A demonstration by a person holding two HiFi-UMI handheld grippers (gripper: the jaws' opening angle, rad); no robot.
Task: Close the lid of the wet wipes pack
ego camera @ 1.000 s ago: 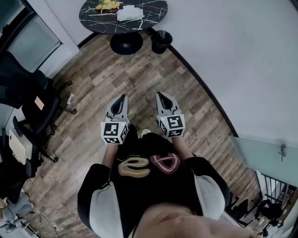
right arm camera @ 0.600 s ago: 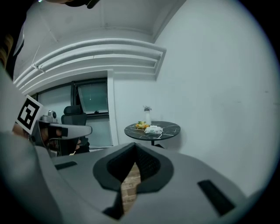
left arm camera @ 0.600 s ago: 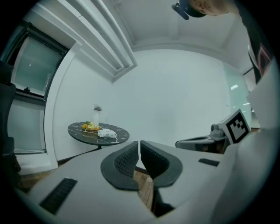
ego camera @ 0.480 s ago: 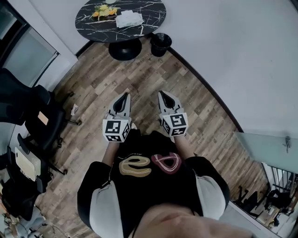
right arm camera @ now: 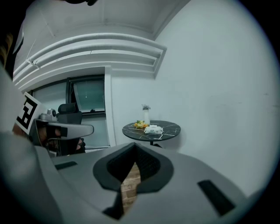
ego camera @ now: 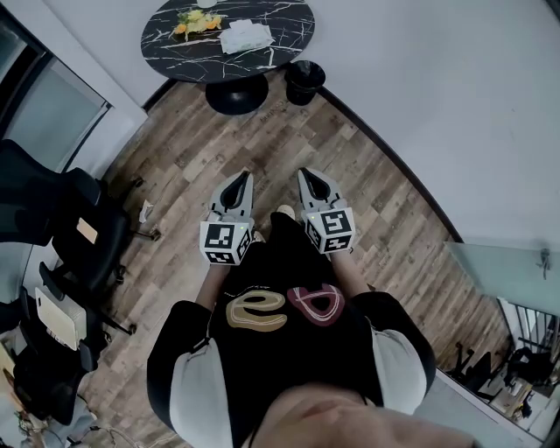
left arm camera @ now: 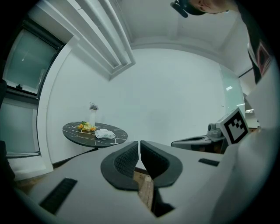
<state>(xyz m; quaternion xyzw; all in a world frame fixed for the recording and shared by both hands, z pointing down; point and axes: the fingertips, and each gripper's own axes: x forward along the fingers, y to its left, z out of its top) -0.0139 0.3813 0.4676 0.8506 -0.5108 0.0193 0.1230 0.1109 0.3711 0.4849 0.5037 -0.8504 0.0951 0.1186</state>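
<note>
The left gripper point(ego camera: 238, 182) and the right gripper point(ego camera: 311, 184) are held side by side in front of the person in the head view, both pointing toward 12 o'clock over the wooden floor. The wet wipes pack point(ego camera: 245, 37) lies well away, on a round dark table point(ego camera: 289, 35) at about 11 o'clock from the grippers. Something yellow point(ego camera: 194, 19) sits on the table at the pack's 10 o'clock.

In the left gripper view, the left gripper point(left arm camera: 139, 146) has its jaws brought together with only a hairline slit, and nothing is held. The pack point(left arm camera: 105, 134) shows at 10 o'clock, far beyond the tips, on the table point(left arm camera: 74, 129).

In the right gripper view, the right gripper point(right arm camera: 133, 151) likewise has its jaws meeting at the tip and empty. The pack point(right arm camera: 153, 129) sits at 1 o'clock on the table point(right arm camera: 168, 130).

The lid's position is too small to tell. The pack is probably light, soft and slick-skinned, so it may slide or dent when pushed. One gripper could steady an end of the pack while the other presses the stiffer lid flap down near its free edge.
</note>
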